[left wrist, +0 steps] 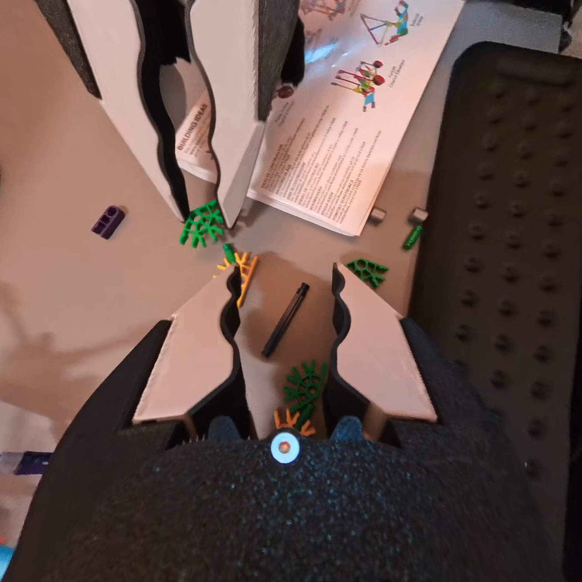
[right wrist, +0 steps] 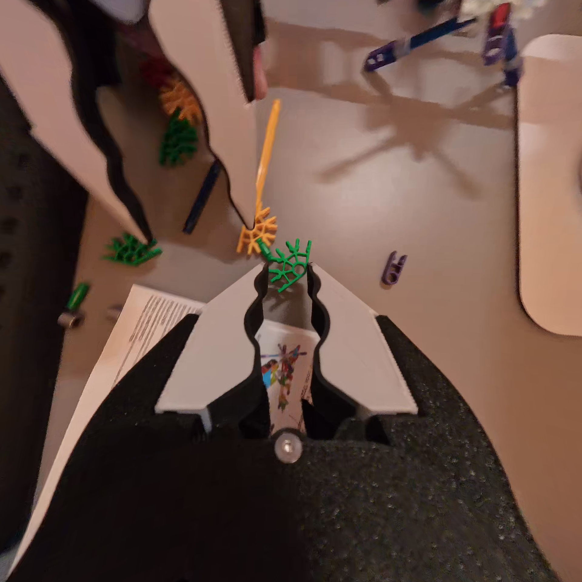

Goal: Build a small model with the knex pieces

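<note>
In the right wrist view my right gripper (right wrist: 286, 265) is shut on a flat green connector (right wrist: 291, 263), a pad on each side of it, low over the tan table (right wrist: 393, 204). A short green rod (right wrist: 264, 248) joins it to a yellow connector (right wrist: 256, 234) with a yellow rod (right wrist: 269, 151). My left gripper (left wrist: 285, 267) is open. Its left fingertip (left wrist: 231, 274) rests at the yellow connector (left wrist: 244, 277), and a black rod (left wrist: 285, 319) lies loose on the table between its fingers. The left wrist view also shows the held green connector (left wrist: 203, 226).
A printed booklet (left wrist: 330, 141) lies at the back, a black studded mat (left wrist: 504, 252) on the right. Loose pieces: purple block (left wrist: 108, 222), green connectors (left wrist: 368, 271) (left wrist: 304, 387), green rod (left wrist: 412, 237), grey pieces (left wrist: 377, 215), purple clip (right wrist: 393, 267). A purple-blue assembly (right wrist: 441, 41) stands farther off. From either gripper's tips it is about 20 cm to the purple-blue assembly (right wrist: 441, 41).
</note>
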### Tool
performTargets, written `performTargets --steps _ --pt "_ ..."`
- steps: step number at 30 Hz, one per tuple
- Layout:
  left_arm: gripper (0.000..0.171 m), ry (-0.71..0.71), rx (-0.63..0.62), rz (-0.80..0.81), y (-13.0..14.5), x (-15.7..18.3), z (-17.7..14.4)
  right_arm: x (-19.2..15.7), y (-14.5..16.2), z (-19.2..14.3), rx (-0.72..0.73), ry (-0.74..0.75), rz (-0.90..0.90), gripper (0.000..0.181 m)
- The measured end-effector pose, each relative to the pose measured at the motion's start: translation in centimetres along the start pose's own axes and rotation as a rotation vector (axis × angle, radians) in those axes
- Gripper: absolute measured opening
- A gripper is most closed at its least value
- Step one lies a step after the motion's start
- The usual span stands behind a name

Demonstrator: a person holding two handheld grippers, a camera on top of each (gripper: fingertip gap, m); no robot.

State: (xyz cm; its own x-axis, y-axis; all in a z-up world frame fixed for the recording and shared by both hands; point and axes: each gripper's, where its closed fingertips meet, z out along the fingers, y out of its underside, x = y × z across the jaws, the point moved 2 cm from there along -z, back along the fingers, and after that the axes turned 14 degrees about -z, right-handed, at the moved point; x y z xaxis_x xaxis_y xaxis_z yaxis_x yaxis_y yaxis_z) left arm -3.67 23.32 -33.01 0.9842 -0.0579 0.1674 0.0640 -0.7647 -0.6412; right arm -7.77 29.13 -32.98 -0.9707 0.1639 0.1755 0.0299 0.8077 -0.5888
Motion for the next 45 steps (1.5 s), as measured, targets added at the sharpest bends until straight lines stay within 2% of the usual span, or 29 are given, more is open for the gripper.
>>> performTargets --steps 3,10,14,27,45 --pt "0.053 -0.014 -0.044 0.006 1.2 -0.4 0.3 -1.1 -0.3 -0.4 -0.016 -0.073 -0.113 0.024" --pt "0.049 -0.003 -0.047 -0.026 1.7 -0.6 -0.3 -1.7 -0.9 0.5 -0.107 -0.184 -0.318 0.024" --pt "0.048 0.002 -0.047 -0.02 1.8 -0.6 -0.4 -1.3 -1.1 1.1 -0.142 -0.2 -0.387 0.024" --pt "0.044 0.013 -0.028 -0.038 1.8 -0.8 -0.6 2.8 -2.0 -0.5 -0.192 -0.177 -0.446 0.024" --pt "0.043 0.022 -0.022 -0.047 1.9 -0.9 -0.6 3.4 -2.6 -0.9 -0.176 -0.155 -0.47 0.024"
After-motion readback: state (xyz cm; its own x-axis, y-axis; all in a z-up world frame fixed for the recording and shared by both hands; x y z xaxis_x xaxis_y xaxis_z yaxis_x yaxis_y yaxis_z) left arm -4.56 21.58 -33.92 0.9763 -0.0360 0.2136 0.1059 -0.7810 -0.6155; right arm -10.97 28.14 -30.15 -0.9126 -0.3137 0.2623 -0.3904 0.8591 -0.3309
